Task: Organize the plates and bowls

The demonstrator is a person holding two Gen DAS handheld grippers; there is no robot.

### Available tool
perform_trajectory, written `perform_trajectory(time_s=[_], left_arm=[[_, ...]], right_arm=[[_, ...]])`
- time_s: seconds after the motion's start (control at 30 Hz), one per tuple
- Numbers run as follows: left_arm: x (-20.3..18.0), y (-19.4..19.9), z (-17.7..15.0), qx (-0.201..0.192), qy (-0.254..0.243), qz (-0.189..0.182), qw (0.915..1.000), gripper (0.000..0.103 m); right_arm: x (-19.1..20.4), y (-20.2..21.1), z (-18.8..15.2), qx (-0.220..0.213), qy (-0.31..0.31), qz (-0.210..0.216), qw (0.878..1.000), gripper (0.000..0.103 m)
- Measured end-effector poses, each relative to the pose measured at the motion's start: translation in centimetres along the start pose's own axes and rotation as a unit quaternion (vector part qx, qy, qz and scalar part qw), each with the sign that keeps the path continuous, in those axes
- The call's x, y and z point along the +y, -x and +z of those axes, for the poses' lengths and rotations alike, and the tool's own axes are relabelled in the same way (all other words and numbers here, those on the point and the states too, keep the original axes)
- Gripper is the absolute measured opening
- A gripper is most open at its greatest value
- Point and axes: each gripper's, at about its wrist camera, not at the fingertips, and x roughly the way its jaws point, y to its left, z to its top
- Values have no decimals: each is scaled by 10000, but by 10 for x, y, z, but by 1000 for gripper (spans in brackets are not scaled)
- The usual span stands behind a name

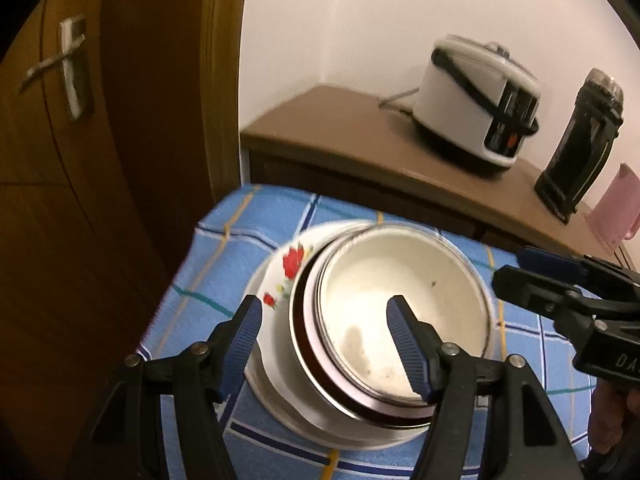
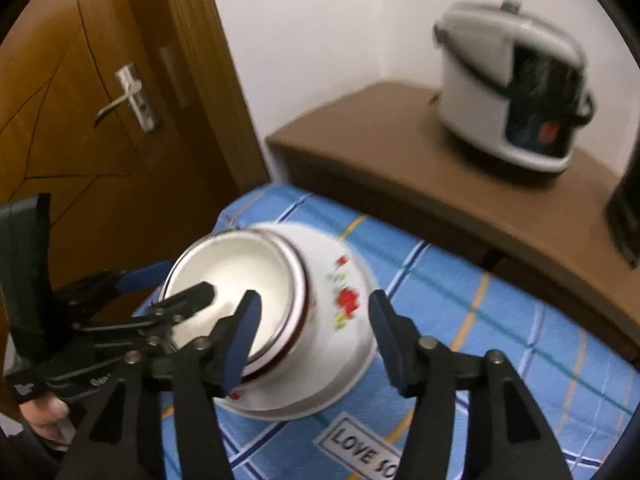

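Where tools [image 1: 324, 350] gape, bowls [image 1: 400, 312] beneath (stacked)

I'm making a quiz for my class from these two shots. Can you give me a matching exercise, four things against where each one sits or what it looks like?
Things:
1. flowered bowl
2. rice cooker
3. checked cloth
4. door handle

Descriptions:
A. white, on the brown cabinet
B. silver, on the wooden door
C. blue, under the stacked dishes
D. outermost of the stack, red flowers on white

Pairs: 1-D, 2-A, 3-C, 4-B
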Motion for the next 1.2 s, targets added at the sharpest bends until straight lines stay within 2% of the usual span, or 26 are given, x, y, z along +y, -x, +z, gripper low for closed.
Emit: perform_trajectory(time_s=[0.2,0.6,0.87,1.0,1.2], left_arm=[[-11,19,2,-447,-161,-45,9989,69],[-42,29,-1,-695,-358,-204,9967,69],[-72,29,0,-746,-586,-306,9950,69],[-83,30,1,-849,-686,-297,9936,70],[-101,26,2,-865,-796,-363,9924,70]], right_arm=[[-8,34,-10,-705,-32,-443,9965,66],[-29,81,-28,-1734,-103,-949,9802,72],[-45,91,-36,-2003,-144,-1217,9720,76],[-49,94,-40,-2209,-112,-1367,9656,85],[-61,96,-44,-2304,-253,-1393,9627,88]])
